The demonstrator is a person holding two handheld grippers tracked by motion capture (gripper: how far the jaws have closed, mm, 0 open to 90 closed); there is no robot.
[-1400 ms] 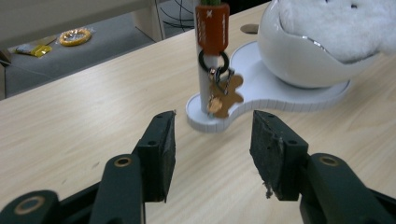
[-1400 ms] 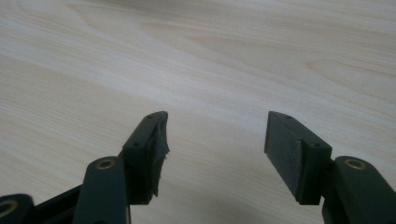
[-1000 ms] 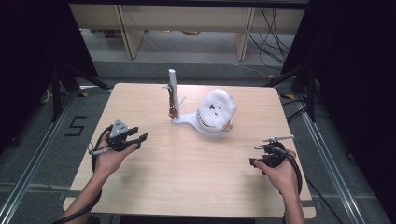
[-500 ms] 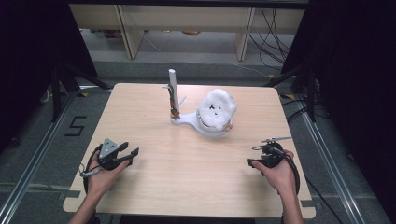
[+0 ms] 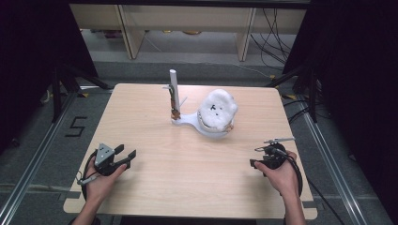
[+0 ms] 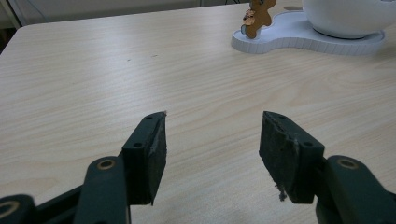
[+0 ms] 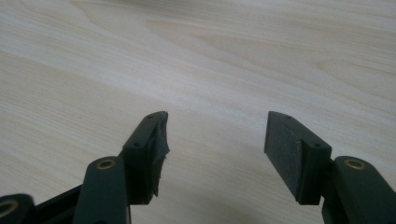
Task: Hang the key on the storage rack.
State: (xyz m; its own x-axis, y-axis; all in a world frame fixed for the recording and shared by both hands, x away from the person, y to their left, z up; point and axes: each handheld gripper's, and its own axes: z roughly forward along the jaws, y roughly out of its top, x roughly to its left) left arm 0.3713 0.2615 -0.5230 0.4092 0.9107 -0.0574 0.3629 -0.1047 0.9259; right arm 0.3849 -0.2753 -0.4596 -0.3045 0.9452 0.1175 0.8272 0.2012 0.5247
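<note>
Resting near us: left gripper (image 5: 126, 156), jaws just opening, nothing between; right gripper (image 5: 255, 156), jaws apart, empty.
Stand (image 5: 187, 123): mid-worktop (image 5: 141, 108), white ball (image 5: 217, 108) on it, well apart.
Progress: we judge handling finished or unstarted.

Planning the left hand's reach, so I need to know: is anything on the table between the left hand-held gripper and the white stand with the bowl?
Nothing visible. Bare table lies between the left hand-held gripper and the white stand with its bowl. In the left gripper view the wood runs unbroken from the open jaws up to the stand's base.
</note>
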